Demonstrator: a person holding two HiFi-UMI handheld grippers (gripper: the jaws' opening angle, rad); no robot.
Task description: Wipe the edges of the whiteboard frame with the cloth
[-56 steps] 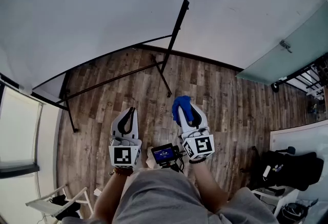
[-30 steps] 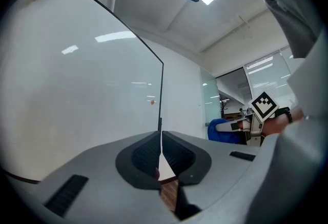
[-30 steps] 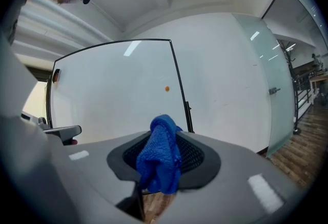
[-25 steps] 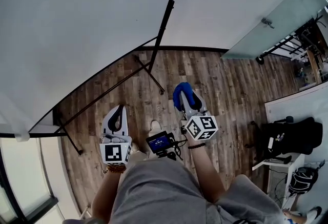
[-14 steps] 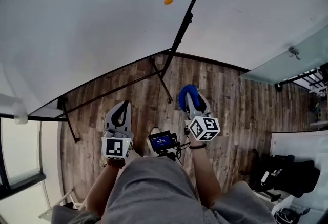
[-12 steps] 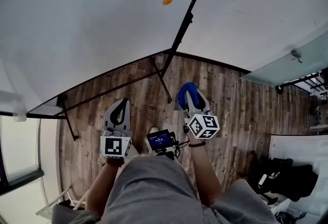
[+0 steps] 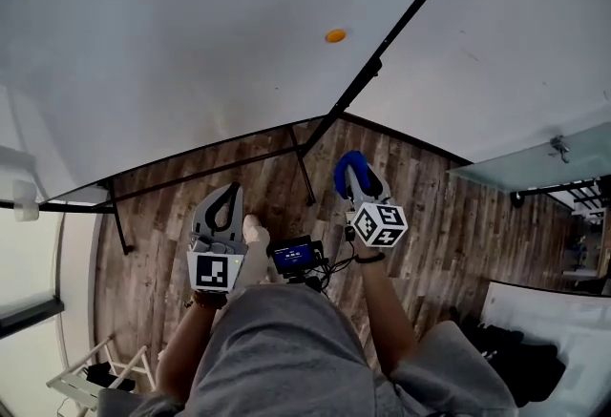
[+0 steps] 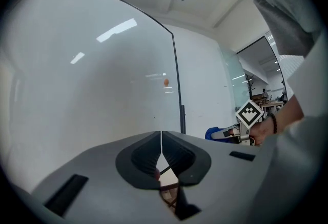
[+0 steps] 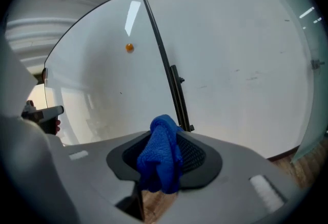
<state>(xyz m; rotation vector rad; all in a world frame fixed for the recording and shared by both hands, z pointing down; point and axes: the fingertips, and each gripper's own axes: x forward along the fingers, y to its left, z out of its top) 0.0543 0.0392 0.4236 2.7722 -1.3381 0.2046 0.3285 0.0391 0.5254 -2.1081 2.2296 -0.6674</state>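
Observation:
A large whiteboard [image 7: 172, 33] stands ahead of me, with a thin black frame edge [image 7: 410, 10] on its right side. That black edge [image 9: 166, 79] rises straight in front of my right gripper [image 7: 348, 167], which is shut on a blue cloth [image 9: 163, 159]; the cloth [image 7: 349, 162] bulges out past the jaw tips. My left gripper [image 7: 224, 205] hangs lower left, shut with nothing in it, tips touching [image 8: 161, 138]. A small orange magnet [image 7: 335, 35] sticks to the board.
Black stand legs [image 7: 205, 167] run under the board across the wood-plank floor [image 7: 430, 205]. A frosted glass door [image 7: 539, 162] is to the right. A small screen [image 7: 291, 258] sits at my waist. White furniture [image 7: 95, 382] stands at the lower left.
My view has tilted so the board's black right edge leans further right. The right gripper with the cloth has stayed raised near the board's bottom corner; the left has barely moved.

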